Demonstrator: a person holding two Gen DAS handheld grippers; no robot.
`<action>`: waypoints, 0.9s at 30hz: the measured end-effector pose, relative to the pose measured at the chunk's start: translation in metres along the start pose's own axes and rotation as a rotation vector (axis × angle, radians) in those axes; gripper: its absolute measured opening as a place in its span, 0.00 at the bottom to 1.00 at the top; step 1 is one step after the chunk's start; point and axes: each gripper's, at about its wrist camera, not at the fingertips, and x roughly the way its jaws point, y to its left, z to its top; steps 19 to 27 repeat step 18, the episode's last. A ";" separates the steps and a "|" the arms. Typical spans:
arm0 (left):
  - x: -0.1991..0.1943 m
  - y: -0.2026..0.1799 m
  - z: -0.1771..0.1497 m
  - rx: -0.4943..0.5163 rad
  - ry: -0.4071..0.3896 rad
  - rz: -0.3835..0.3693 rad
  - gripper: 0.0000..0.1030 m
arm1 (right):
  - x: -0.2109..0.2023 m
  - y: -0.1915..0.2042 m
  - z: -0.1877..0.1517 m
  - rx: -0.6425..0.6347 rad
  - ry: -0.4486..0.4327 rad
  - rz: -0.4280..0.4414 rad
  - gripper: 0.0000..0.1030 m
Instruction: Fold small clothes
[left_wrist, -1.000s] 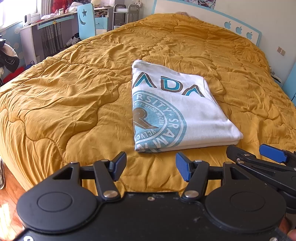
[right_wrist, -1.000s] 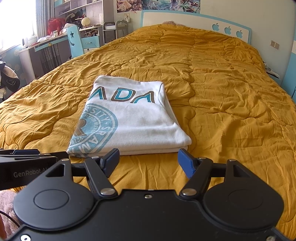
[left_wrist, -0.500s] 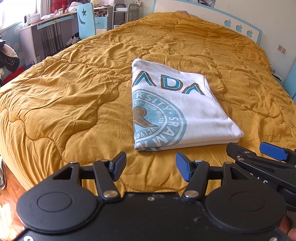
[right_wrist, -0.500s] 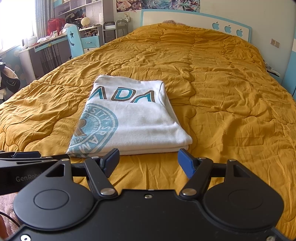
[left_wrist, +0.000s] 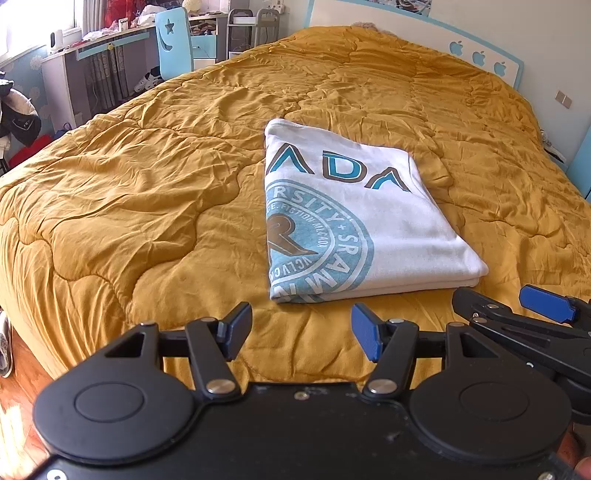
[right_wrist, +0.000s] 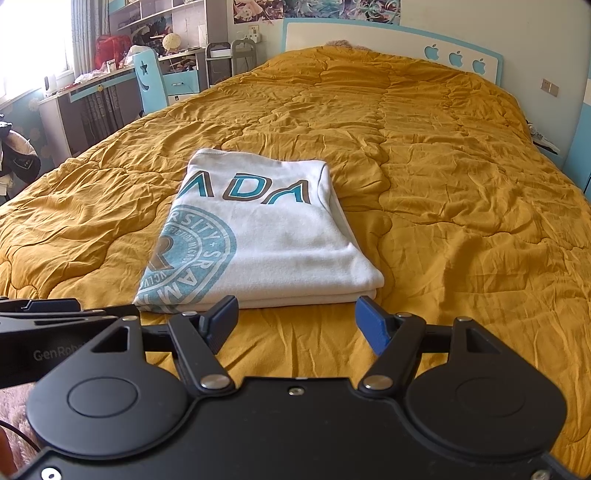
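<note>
Nearest the lens in the left wrist view, the left gripper hangs over the near edge of the bed, its jaws spread wide with nothing between them; its blue pads face each other across a stretch of bare quilt. Just to its right, the right gripper reaches in from the side, one blue pad showing at its tip. In the right wrist view the right gripper also stands with jaws spread and empty, and the left gripper shows as a dark bar at the lower left.

Just beyond both sets of pads lies the folded white T-shirt, resting flat on the mustard-yellow quilt near the foot of the bed, apart from both grippers. It is folded into a neat rectangle of several layers, with the stacked edges showing along its near side. A teal round print covers its left part, and the large letters "ADA" run across its far end.

Farther on, the wrinkled quilt stretches up to a white headboard with a blue border and three blue apple shapes. Off to the left of the bed stand a light blue chair with star and moon cutouts and a cluttered desk by the window.
</note>
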 end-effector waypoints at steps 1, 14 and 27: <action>0.000 0.000 0.000 0.000 -0.001 0.000 0.62 | 0.000 0.000 0.000 0.000 0.000 0.000 0.69; 0.002 -0.004 -0.002 0.016 0.002 0.002 0.62 | 0.001 -0.001 -0.001 0.000 0.004 0.000 0.69; 0.003 -0.005 -0.002 0.023 0.006 0.003 0.62 | 0.001 -0.001 -0.001 -0.002 0.003 -0.004 0.69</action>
